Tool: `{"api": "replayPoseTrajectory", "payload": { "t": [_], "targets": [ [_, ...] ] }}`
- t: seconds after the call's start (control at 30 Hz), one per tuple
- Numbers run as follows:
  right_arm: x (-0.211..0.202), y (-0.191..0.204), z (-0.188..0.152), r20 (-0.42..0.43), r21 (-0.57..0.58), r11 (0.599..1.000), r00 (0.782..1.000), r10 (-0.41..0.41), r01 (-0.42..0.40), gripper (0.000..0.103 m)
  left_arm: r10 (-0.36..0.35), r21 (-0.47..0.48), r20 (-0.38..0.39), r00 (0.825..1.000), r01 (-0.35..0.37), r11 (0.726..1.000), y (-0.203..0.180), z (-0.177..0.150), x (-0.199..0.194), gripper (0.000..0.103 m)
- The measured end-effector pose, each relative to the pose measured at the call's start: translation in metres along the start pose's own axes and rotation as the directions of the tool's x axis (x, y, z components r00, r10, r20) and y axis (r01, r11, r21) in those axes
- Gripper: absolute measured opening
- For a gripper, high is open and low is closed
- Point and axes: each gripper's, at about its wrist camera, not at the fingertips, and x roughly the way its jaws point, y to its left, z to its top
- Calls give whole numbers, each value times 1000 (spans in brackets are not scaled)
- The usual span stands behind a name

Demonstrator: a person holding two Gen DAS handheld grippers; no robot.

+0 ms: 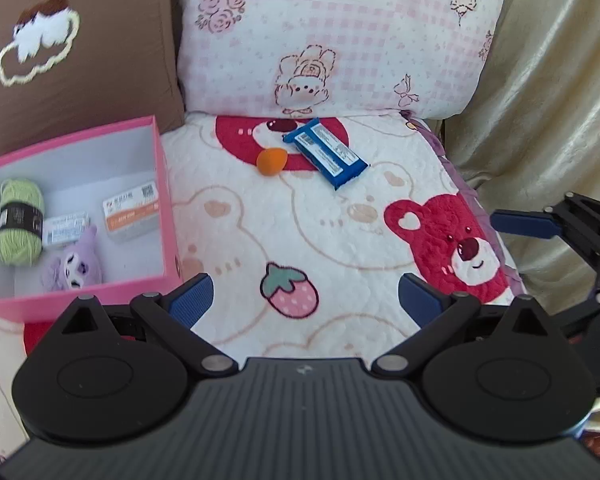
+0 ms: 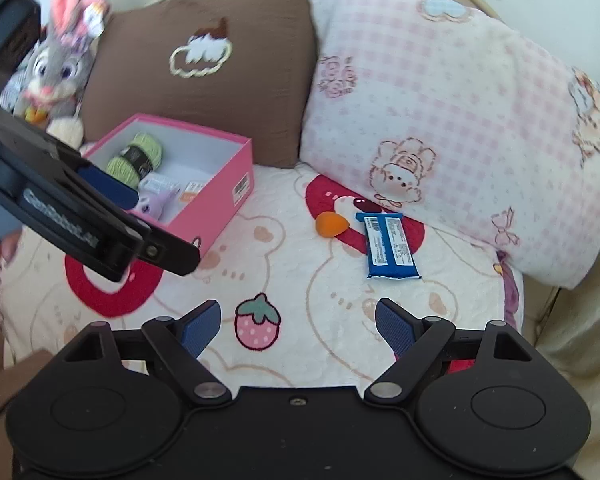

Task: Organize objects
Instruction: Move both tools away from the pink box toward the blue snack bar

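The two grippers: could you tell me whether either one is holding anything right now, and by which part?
Nothing is held. The left gripper and right gripper both stand open and empty above the blanket.

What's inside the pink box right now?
Inside the pink box: green yarn, a purple plush, an orange-labelled case and a small white packet. The near wall hides some of the floor.
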Motion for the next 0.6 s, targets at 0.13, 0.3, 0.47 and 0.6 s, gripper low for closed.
{"api": "replayPoseTrajectory", "payload": {
  "t": [0.13,0.3,0.47,0.6],
  "targets": [
    [-1,-4,-10,7,18,1000,1000,4,-4,87,24,43,10,1000,-25,999,-11,8,12,99],
    [-1,-10,-10,34,26,999,999,19,-20,87,42,89,31,999,-44,995,-22,20,24,97],
    [3,-10,0,43,2,1000,999,15,-15,87,54,123,47,997,-59,991,-28,33,40,97],
    [15,-16,6,26,43,999,999,26,-27,87,35,126,37,999,-39,991,-25,43,57,97]
  ]
}}
